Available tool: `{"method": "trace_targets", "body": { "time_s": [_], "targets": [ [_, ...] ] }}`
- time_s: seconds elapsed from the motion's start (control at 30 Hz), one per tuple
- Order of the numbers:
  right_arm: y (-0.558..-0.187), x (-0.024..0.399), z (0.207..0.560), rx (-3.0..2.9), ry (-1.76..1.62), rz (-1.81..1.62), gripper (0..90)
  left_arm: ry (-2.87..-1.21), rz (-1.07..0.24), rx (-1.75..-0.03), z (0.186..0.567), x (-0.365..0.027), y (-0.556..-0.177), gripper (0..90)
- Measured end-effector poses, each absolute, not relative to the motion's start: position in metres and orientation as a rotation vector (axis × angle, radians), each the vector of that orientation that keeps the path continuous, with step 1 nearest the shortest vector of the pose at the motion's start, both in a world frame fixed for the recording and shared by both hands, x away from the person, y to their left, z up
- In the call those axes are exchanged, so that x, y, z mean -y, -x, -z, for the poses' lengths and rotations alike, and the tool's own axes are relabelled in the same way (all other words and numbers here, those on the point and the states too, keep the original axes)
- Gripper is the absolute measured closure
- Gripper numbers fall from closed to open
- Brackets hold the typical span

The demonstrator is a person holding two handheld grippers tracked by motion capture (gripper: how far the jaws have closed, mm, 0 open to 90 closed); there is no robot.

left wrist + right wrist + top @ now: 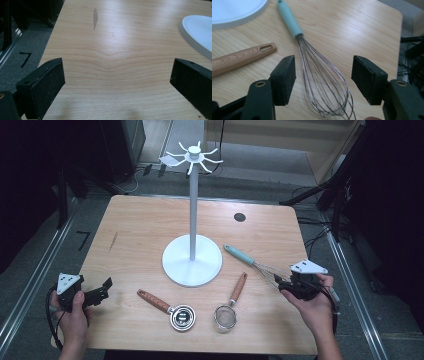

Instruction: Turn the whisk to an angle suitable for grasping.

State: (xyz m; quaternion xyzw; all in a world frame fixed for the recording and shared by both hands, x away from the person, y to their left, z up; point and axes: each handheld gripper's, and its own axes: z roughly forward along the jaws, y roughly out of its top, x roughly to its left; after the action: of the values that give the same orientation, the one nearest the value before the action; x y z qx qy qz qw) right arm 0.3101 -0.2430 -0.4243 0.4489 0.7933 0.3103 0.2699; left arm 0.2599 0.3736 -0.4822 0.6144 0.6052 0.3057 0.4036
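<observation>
Steel-wire balloon whisk with mint-green handle (317,75): lies right of the white round-based hook stand (192,265), handle end nearest it. My right gripper (323,77) straddles the wires, jaws unclenched; left gripper (117,85) idles released, farther off.

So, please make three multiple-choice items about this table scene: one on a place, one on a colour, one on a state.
1. Where do the whisk wires lie?
A. between the right gripper fingers
B. on the stand base
C. beside the left gripper

2. What colour is the whisk handle?
A. red
B. pale teal
C. black

3. How is the left gripper?
A. shut on a spoon
B. shut, holding nothing
C. open, holding nothing

Answers:
1 A, the wires run between the two black fingers, which stand apart from them.
2 B, the handle is pale teal.
3 C, bare table shows between its wide fingers.
</observation>
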Motion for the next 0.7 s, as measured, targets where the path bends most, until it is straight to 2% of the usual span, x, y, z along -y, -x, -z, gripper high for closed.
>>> {"method": "trace_targets", "body": {
  "time_s": [0.07, 0.27, 0.4, 0.5, 0.7],
  "targets": [
    [-0.325, 0.238, 0.418, -2.206, -1.17, -0.801, 41.6, -1.557, -0.774, -1.524, 0.482, -0.373, -0.26, 0.0],
    [-0.345, 0.231, 0.41, -2.28, -1.122, -0.723, 42.9, -1.558, -0.771, -1.528, 0.482, -0.373, -0.26, 0.0],
    [-0.364, 0.226, 0.409, -2.395, -1.047, -0.671, 51.5, -1.559, -0.773, -1.525, 0.482, -0.373, -0.26, 0.0],
    [-0.374, 0.221, 0.409, -2.447, -1.058, -0.654, 52.9, -1.56, -0.772, -1.527, 0.482, -0.373, -0.26, 0.0],
    [-0.389, 0.209, 0.408, -2.497, -1.036, -0.629, 46.7, -1.557, -0.77, -1.53, 0.482, -0.373, -0.261, 0.0]
  ]
}}
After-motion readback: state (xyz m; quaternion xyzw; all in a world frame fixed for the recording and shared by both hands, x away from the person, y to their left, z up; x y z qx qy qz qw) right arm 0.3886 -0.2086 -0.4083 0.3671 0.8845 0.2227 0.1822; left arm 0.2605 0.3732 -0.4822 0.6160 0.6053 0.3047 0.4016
